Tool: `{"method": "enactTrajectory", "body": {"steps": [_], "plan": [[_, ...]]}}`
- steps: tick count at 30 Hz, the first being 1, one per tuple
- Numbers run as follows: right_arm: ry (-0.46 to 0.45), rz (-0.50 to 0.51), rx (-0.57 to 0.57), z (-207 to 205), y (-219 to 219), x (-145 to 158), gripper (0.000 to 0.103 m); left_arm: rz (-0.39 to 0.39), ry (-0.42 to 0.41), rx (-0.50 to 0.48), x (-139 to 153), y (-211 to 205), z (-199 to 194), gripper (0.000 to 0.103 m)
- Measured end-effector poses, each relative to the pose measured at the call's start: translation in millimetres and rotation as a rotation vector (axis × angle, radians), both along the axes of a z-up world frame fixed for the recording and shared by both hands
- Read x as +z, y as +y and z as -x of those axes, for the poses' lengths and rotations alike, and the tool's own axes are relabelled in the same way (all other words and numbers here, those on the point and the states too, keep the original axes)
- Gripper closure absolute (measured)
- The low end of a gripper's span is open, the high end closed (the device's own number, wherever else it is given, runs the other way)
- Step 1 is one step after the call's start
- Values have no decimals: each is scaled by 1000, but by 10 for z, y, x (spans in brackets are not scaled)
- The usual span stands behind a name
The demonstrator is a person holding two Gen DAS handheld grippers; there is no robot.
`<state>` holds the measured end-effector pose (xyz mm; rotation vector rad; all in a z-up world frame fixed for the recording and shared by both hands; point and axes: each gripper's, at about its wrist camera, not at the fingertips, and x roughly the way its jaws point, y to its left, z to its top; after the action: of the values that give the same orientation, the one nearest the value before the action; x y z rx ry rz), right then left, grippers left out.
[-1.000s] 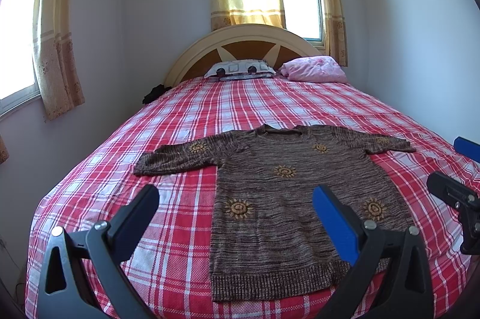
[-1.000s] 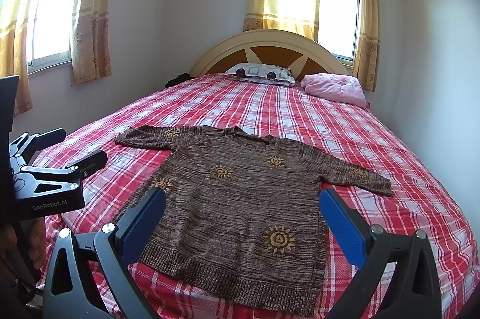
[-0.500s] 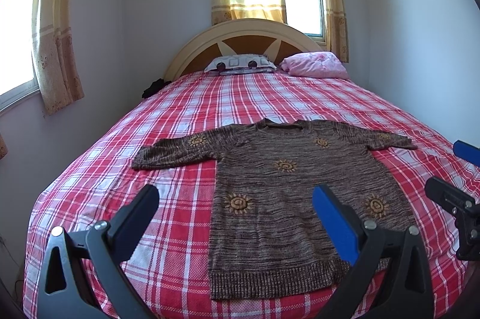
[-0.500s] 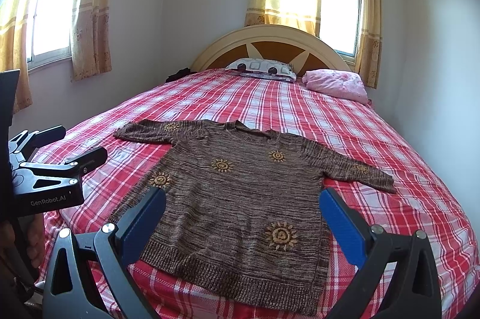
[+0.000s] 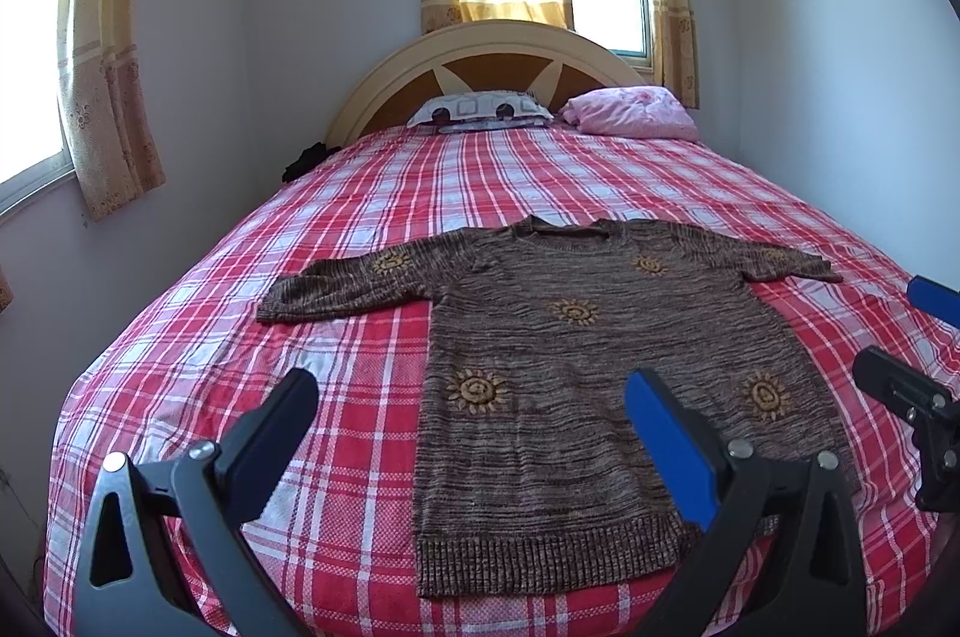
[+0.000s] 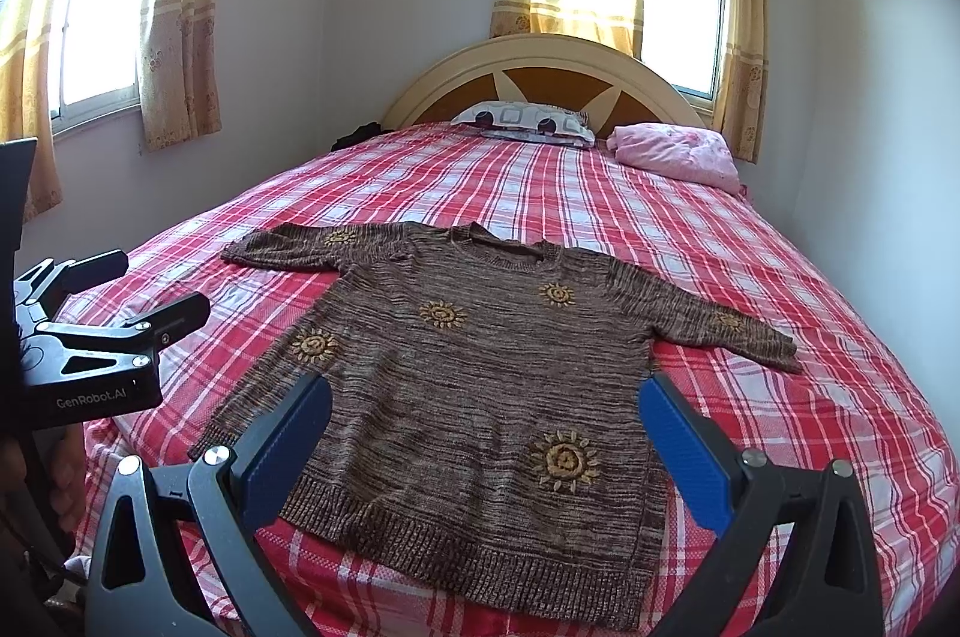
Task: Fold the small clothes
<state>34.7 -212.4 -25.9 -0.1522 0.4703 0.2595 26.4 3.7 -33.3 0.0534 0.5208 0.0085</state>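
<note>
A brown knit sweater with yellow sun motifs lies flat on the bed, front up, both sleeves spread out, hem toward me. It also shows in the right wrist view. My left gripper is open and empty, held above the bed near the sweater's left hem corner. My right gripper is open and empty, held above the sweater's hem. Each gripper shows at the edge of the other's view: the right one and the left one.
The bed has a red and white plaid sheet. A patterned pillow and a pink quilt lie by the headboard. Walls stand close on both sides of the bed. A dark item lies at the bed's far left edge.
Both grippers have tilted up and shifted slightly, so the sweater sits lower in each view. The sweater has not moved and both grippers stay open.
</note>
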Motion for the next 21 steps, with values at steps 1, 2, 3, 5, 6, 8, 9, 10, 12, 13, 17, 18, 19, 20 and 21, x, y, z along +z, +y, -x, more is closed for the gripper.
{"method": "enactTrajectory", "body": {"steps": [1, 2, 3, 5, 6, 8, 9, 10, 12, 13, 17, 18, 19, 20, 21], "plan": [[0, 1, 2, -16, -6, -22, 1, 0, 4, -1, -18, 6, -19, 0], [7, 5, 2, -52, -19, -66, 1, -2, 9, 0, -53, 20, -47, 0], [18, 9, 3, -84, -26, -100, 1, -8, 17, 10, -93, 40, -87, 0], [50, 13, 11, -181, -73, -200, 1, -22, 32, 29, -178, 78, -166, 0], [67, 10, 5, -245, -123, -257, 1, -29, 39, 33, -217, 92, -201, 0], [95, -7, -17, -374, -252, -343, 1, -49, 63, 52, -326, 136, -319, 0], [109, -22, -31, -451, -341, -383, 1, -63, 83, 60, -388, 154, -400, 0], [125, -37, -46, -529, -433, -420, 1, -70, 93, 64, -422, 167, -440, 0], [152, -60, -83, -686, -619, -491, 1, -84, 116, 71, -495, 178, -551, 0], [163, -66, -109, -777, -718, -522, 1, -90, 124, 72, -521, 177, -606, 0], [210, -106, -191, -1113, -1139, -636, 1, -126, 145, 72, -596, 170, -841, 0], [224, -116, -202, -1185, -1227, -650, 1, -132, 147, 72, -602, 171, -888, 0], [240, -132, -217, -1283, -1354, -673, 1, -139, 149, 72, -606, 172, -959, 0], [251, -146, -233, -1366, -1469, -684, 1, -146, 152, 71, -607, 168, -1041, 0], [259, -155, -248, -1428, -1568, -691, 1, -150, 153, 69, -609, 163, -1103, 0]]}}
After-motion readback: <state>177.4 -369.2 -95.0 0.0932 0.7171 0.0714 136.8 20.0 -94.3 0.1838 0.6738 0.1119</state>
